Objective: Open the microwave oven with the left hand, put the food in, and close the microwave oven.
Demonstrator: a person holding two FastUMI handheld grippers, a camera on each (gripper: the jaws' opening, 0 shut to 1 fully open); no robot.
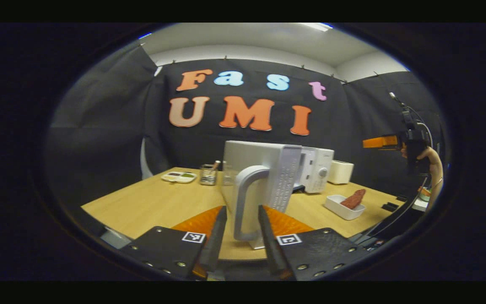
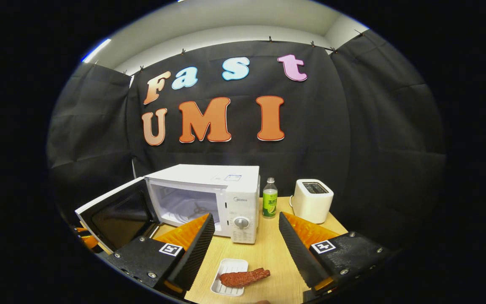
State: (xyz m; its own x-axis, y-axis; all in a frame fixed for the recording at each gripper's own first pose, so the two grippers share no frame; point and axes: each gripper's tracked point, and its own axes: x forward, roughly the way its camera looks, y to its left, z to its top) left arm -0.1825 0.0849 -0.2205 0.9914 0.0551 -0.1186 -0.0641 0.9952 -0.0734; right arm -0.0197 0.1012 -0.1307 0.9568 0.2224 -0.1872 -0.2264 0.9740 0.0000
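While the microwave door (image 1: 264,177) stands swung wide, the left gripper (image 1: 242,234) sits around its handle (image 1: 245,198): in the left gripper view the pale, loop-shaped handle rises straight up between the two fingers, which stand close on either side of it, though I cannot tell whether both actually press on it. Beyond the door, at about one o'clock from this gripper, the microwave (image 1: 317,169) shows its control side, and at about two o'clock a white tray (image 1: 344,207) carries the reddish piece of food (image 1: 354,198) on the wooden table (image 1: 154,202). Farther off at three o'clock a hand (image 1: 430,162) holds the other gripper up in the air. In the right gripper view, the right gripper (image 2: 246,236) is spread wide, its fingers well apart and holding nothing. The food (image 2: 244,277) lies across the tray (image 2: 228,272) near six o'clock, below the gap between the fingers. The microwave (image 2: 209,198) stands at about eleven o'clock with its cavity exposed and its door (image 2: 114,215) swung out toward nine o'clock. A green bottle (image 2: 270,198) and a white toaster (image 2: 312,200) stand at about one o'clock.
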